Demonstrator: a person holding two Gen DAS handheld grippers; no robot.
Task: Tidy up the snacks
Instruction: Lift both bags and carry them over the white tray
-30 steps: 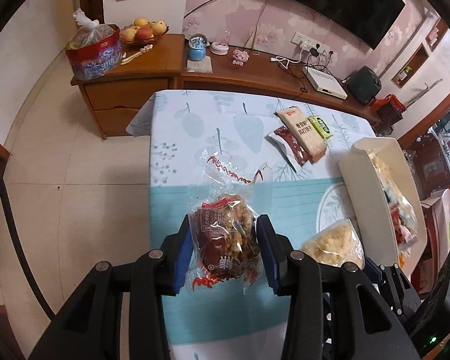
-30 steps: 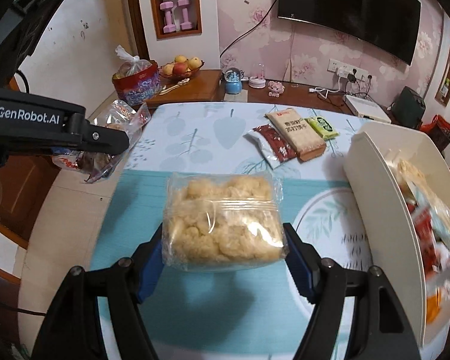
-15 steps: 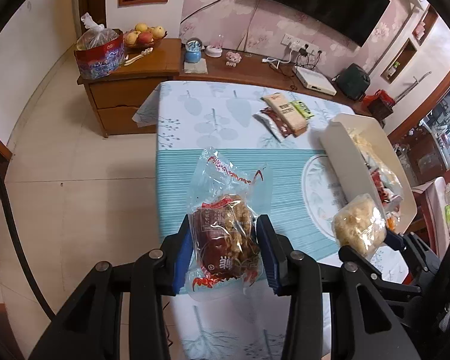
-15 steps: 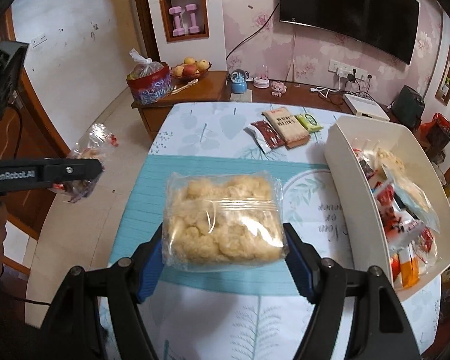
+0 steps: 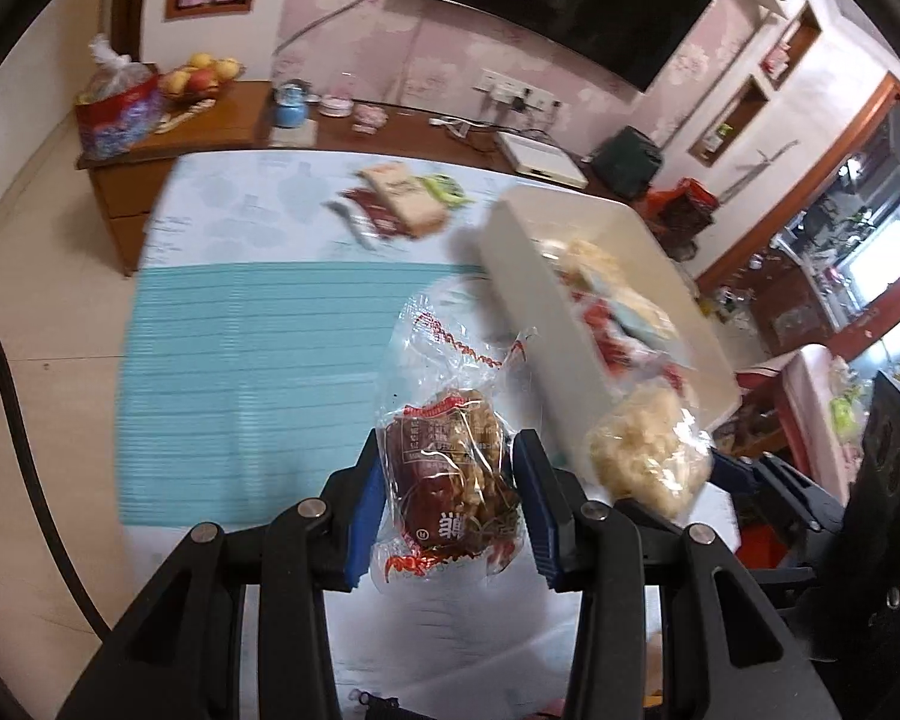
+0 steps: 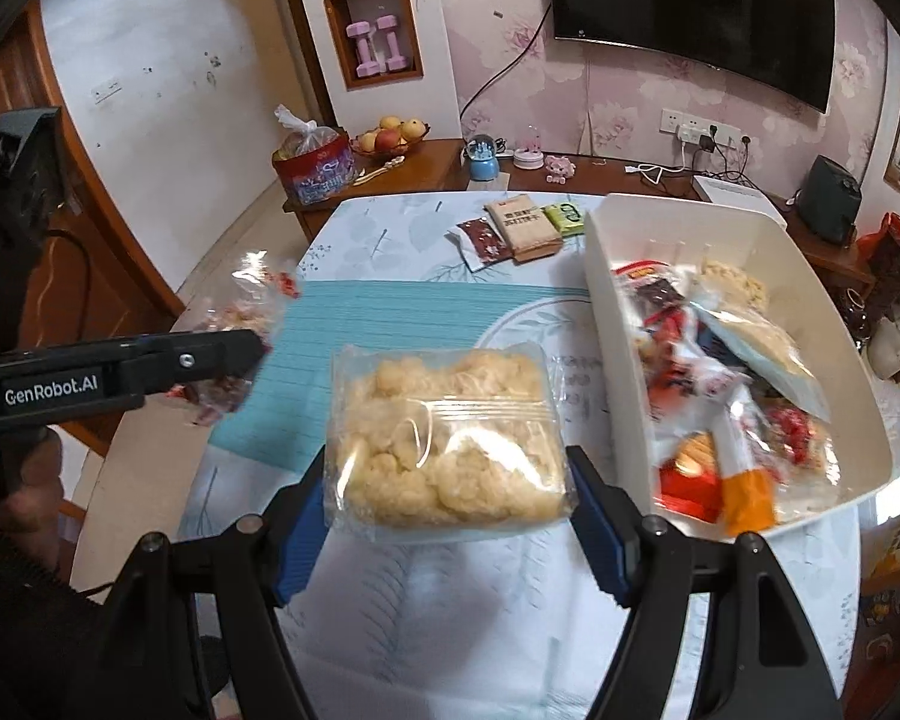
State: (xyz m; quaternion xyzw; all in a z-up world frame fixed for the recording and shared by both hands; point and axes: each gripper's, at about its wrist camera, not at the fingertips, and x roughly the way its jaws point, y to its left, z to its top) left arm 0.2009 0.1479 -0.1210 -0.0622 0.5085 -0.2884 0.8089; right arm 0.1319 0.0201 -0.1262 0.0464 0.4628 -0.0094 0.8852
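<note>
Held above a table (image 6: pixel 426 630) draped in a leaf-print cloth with a teal striped panel: two snack packets, one in each pair of hand-held tongs. Left gripper (image 5: pixel 453 501) closed narrowly, blue pads pressed on both sides of a clear-wrapped red-and-brown snack pack (image 5: pixel 450 468). Right gripper (image 6: pixel 450 516) spread wide yet clamped on a clear bag of pale puffed snacks (image 6: pixel 447 438), raised over the near part of the table, just left of a white bin (image 6: pixel 615 372). Bin at right, already loaded with assorted red, orange and pale packets. Lying at the far end of the table, beside the bin's far corner: a dark red packet (image 6: pixel 480 240), a brown box (image 6: pixel 525 225) and a green packet (image 6: pixel 564 217). Beyond, along the far wall, a wooden sideboard (image 6: pixel 438 159) with a fruit bowl (image 6: pixel 390 135).
</note>
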